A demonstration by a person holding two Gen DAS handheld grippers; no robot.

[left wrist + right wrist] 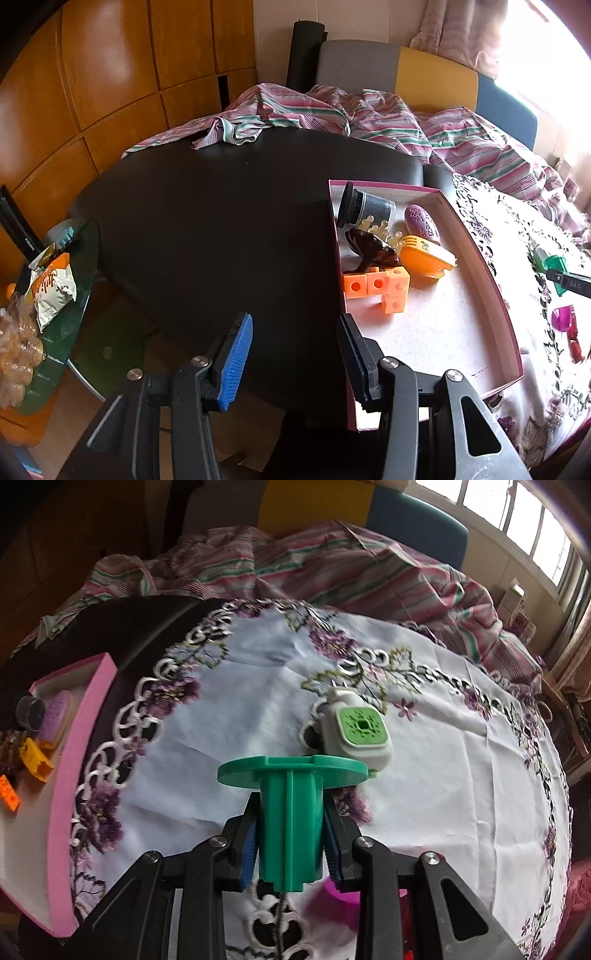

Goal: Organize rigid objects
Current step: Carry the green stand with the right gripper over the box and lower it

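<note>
At the far left of the left wrist view, a glass side table point(79, 306) is seen carrying snack packets point(51, 288). The dark worktop point(207, 221) fills the middle, with a striped cloth point(295, 110) bunched along its far edge. The left tool point(295, 354) is held wide apart above the near edge of the worktop, with nothing between its fingers; its right finger overlaps the near left corner of the pink tray point(506, 314). In the far part of the tray are gathered a dark cylinder point(365, 208), a purple oval piece point(421, 223), a brown glossy piece point(373, 251), an orange-yellow piece point(424, 256) and orange cubes point(376, 286).

To the right, an embroidered white tablecloth point(443, 775) is spread. The right tool point(291, 845) is closed on a green flanged spool point(290, 805), raised above the cloth. Just beyond the spool's flange lies a white and green device point(354, 731). A magenta object point(340, 897) is partly hidden beneath the right tool.
</note>
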